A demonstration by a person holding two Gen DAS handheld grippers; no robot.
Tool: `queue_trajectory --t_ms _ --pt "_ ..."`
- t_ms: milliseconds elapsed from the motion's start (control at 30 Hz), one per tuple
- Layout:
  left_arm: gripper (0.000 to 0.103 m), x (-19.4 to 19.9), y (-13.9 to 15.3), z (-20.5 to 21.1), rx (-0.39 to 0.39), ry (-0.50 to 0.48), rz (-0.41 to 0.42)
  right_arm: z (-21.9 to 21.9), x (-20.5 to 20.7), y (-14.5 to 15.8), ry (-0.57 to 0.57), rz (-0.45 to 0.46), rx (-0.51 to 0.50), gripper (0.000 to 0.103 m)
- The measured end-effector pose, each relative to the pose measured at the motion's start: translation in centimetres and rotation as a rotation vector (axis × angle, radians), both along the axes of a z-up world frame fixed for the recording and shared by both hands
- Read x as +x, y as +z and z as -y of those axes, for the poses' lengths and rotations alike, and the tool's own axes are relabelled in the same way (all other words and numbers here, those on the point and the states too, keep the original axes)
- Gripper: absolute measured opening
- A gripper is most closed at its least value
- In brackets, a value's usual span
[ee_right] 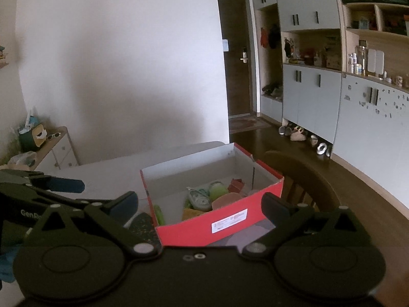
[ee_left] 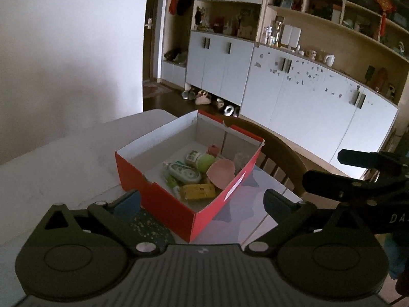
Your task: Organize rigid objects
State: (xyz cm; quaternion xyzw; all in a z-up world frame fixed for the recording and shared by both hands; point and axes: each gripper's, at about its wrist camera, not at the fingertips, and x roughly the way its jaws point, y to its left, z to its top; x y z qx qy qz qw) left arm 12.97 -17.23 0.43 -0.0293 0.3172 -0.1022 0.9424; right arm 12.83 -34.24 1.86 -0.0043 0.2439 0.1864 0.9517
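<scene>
While both matte-black grippers, left (ee_left: 202, 202) and right (ee_right: 200, 204), gape empty, small plastic oddments fill the red cardboard box (ee_left: 163, 202).

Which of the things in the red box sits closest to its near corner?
The flat yellow packet in the red box; the correction tape, green ball and pink shell-shaped piece lie farther back.

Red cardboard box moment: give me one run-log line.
red cardboard box: on white table, holds small items | left gripper: open, empty | right gripper: open, empty
</scene>
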Motion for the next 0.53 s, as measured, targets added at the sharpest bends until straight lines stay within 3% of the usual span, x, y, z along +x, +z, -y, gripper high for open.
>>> queue_trajectory --t_ms 167,533 --pt "0.103 -0.41 0.17 0.23 0.033 -0.002 0.016 -0.02 -0.4 0.18 -0.004 0.002 0.006 0.103" --pt "0.103 -0.98 -0.3 0.06 0.022 -0.023 0.012 0.34 -1.01 0.31 -0.034 -0.007 0.028 0.103"
